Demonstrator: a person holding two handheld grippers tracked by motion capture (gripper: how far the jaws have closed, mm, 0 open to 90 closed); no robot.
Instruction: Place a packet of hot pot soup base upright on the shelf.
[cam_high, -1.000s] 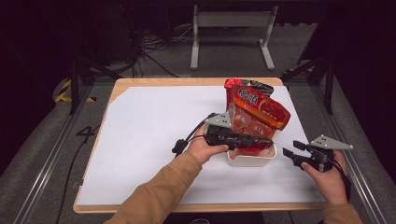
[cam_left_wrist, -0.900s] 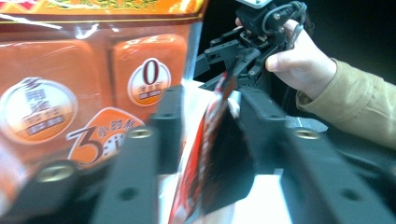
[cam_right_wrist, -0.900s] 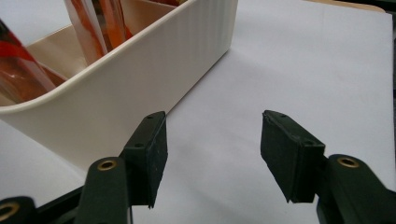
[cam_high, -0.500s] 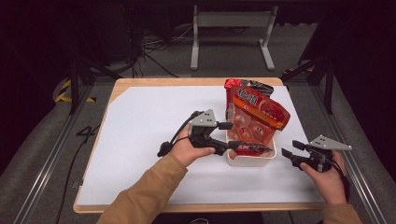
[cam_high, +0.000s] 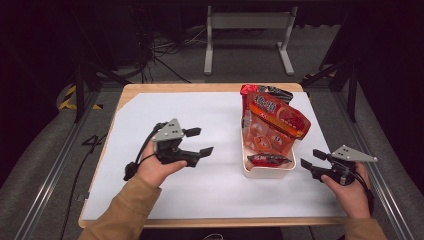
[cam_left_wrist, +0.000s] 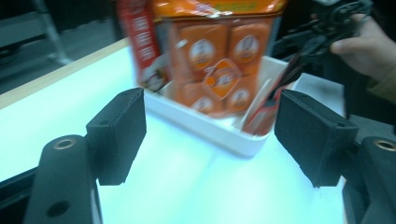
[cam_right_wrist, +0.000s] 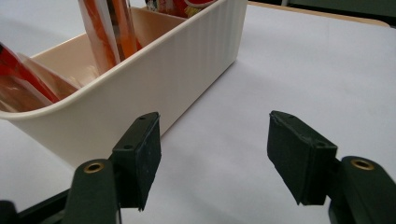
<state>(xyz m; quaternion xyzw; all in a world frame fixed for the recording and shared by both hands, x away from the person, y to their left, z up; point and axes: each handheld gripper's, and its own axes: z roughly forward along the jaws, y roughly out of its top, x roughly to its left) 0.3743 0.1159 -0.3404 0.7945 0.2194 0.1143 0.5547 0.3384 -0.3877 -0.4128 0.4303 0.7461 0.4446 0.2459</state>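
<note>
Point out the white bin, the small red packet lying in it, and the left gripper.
white bin (cam_high: 267, 173), high view, near wall.
small red packet (cam_high: 267, 159), high view, its middle.
left gripper (cam_high: 199, 141), high view, between its fingertips.

In the left gripper view we find the snack packets (cam_left_wrist: 210, 60) in the white bin (cam_left_wrist: 219, 135) blurred, their print unreadable, their tops cut off at twelve o'clock. In the right gripper view the bin (cam_right_wrist: 154, 88) runs off at nine o'clock.
</note>
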